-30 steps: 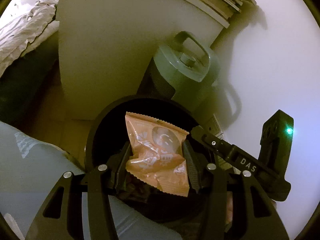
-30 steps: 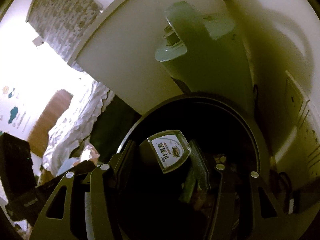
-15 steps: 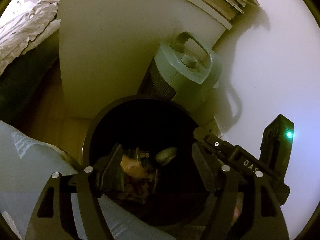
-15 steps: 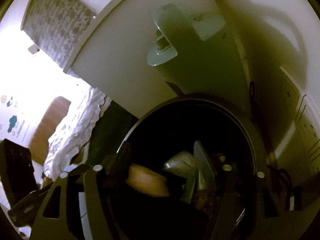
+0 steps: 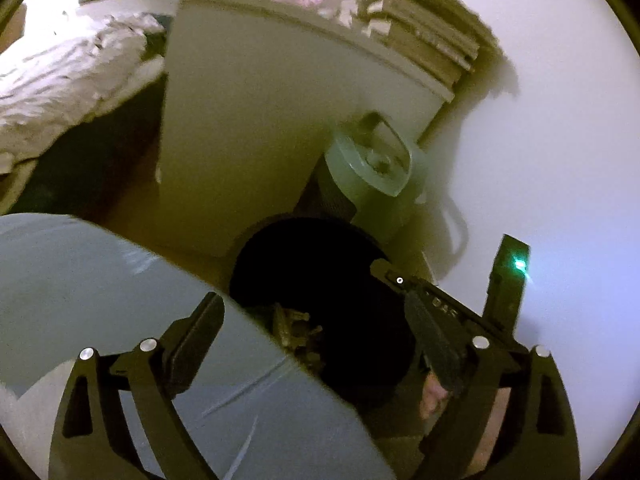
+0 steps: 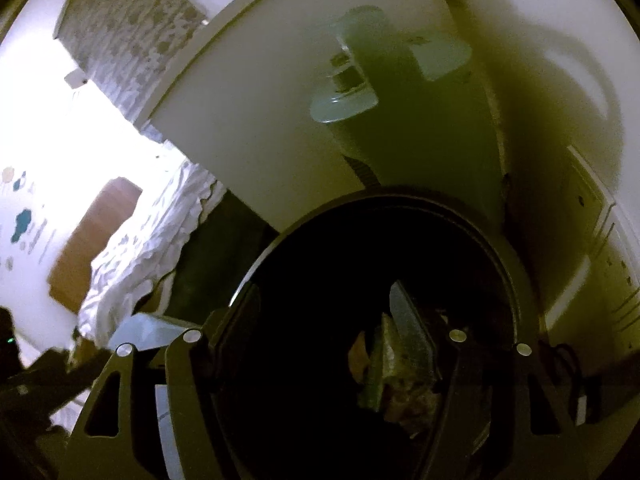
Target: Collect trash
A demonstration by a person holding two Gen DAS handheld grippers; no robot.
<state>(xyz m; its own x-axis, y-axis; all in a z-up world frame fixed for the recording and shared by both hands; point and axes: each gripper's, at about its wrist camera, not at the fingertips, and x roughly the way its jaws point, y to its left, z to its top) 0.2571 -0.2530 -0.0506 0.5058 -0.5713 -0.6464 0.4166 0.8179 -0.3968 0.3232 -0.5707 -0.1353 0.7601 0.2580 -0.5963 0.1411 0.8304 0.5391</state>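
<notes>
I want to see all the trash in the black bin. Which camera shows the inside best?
The right wrist view. It looks almost straight into the black bin, so the heap of trash shows between its fingers. In the left wrist view the bin is smaller and half hidden by a grey trouser leg; only scraps show.

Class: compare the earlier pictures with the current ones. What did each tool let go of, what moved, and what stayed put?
The left tool dropped its orange wrapper into the black bin, opened wide and pulled back. The right tool released its labelled packet; both tools are empty now. The bin, the green appliance and the white cabinet stayed put.
</notes>
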